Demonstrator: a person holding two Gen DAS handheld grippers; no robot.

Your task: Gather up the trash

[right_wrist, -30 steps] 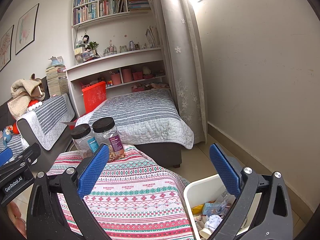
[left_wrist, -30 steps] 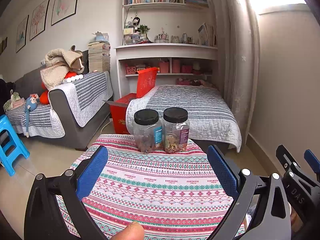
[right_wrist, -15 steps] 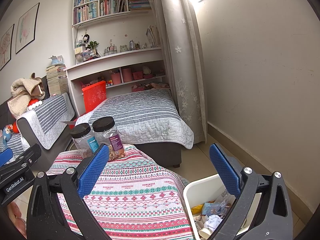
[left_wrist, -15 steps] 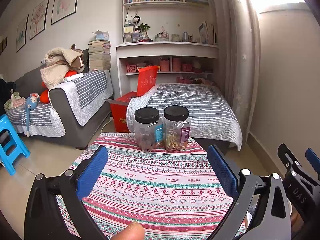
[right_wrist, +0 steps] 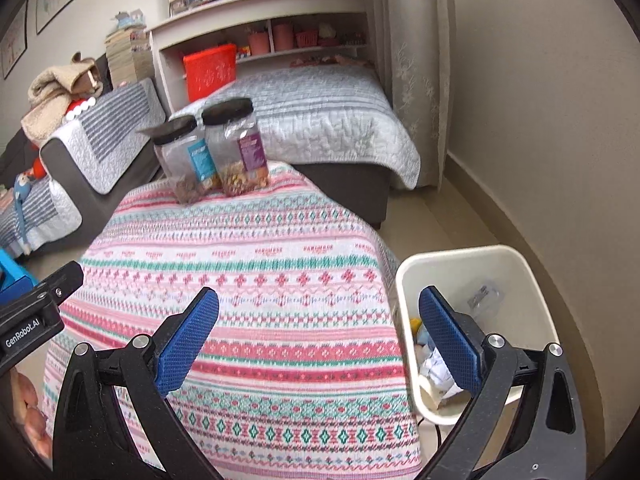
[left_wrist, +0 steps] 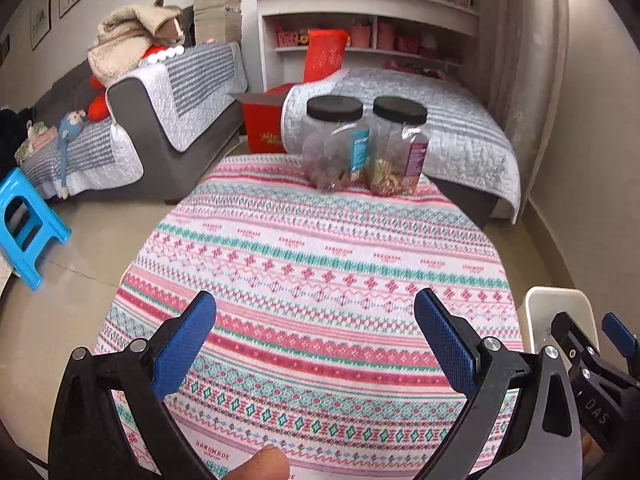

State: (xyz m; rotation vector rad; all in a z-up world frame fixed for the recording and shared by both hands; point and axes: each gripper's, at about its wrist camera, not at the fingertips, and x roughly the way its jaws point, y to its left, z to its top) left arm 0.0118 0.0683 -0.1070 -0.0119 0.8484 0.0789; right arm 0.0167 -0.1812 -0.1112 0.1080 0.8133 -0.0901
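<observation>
Your left tongs and right tongs are both spread wide and hold nothing, the trash sits in the white bin beside the counter (only two jars left), so you look nearly done.

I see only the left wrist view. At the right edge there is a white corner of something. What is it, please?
Observer: It is a white bin on the floor beside the table.
Operator: Is something inside it?
Observer: Yes, crumpled paper and a clear plastic wrapper.
Operator: Does the right gripper hold anything?
Observer: No, the right gripper has its jaws open and empty, over the table edge next to the bin.
</observation>
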